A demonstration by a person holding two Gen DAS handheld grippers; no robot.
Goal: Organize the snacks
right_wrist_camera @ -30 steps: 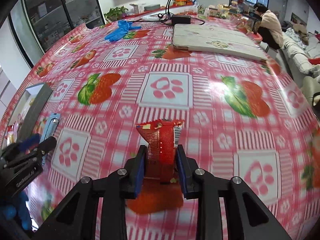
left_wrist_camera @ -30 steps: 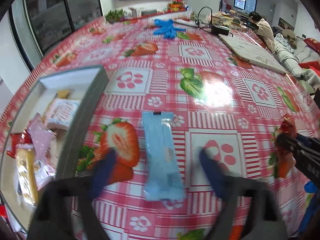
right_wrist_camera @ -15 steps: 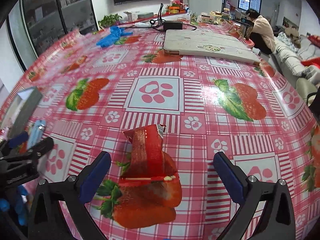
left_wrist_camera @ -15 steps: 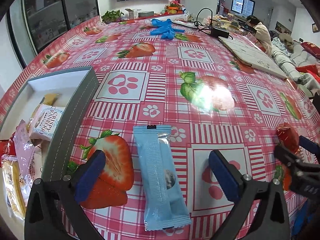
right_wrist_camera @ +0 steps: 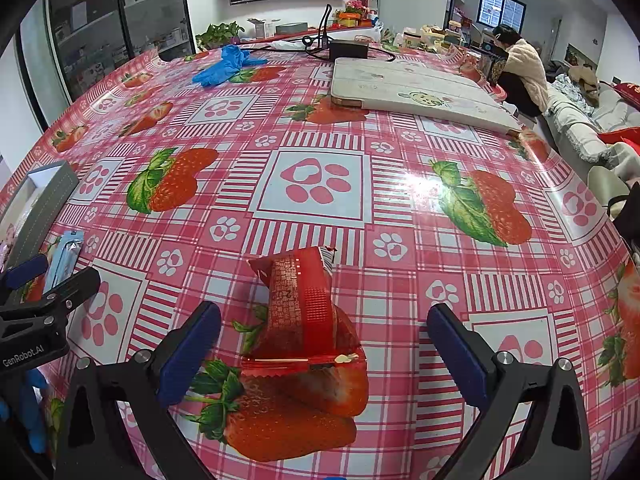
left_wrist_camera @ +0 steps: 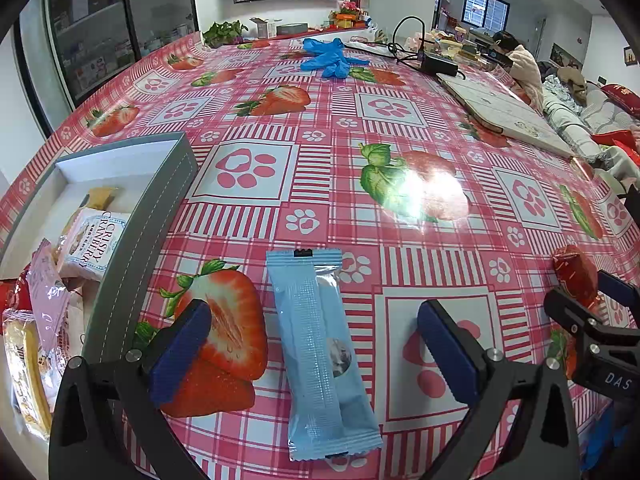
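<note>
A light blue snack packet (left_wrist_camera: 320, 356) lies flat on the strawberry tablecloth, lengthwise between the fingers of my left gripper (left_wrist_camera: 312, 316). That gripper is open and its pads stand well clear of the packet. A red snack packet (right_wrist_camera: 304, 312) rests on the cloth between the wide-open fingers of my right gripper (right_wrist_camera: 324, 314), untouched. A grey box (left_wrist_camera: 136, 248) at the left holds several snacks, among them a white cranberry packet (left_wrist_camera: 94, 240) and a pink one (left_wrist_camera: 46, 292). The right wrist view shows the left gripper (right_wrist_camera: 60, 272) at its left edge, over the blue packet (right_wrist_camera: 66, 256).
Blue gloves (left_wrist_camera: 328, 60) lie far back on the table. A white folded mat (right_wrist_camera: 416, 92) and a black adapter with cables (right_wrist_camera: 348, 48) sit at the back right. A person (right_wrist_camera: 520, 68) sits beyond the table's far right corner.
My right gripper has opened wide and let go of the red packet, which now lies on the table. The left gripper's jaws have spread a little wider around the blue packet.
</note>
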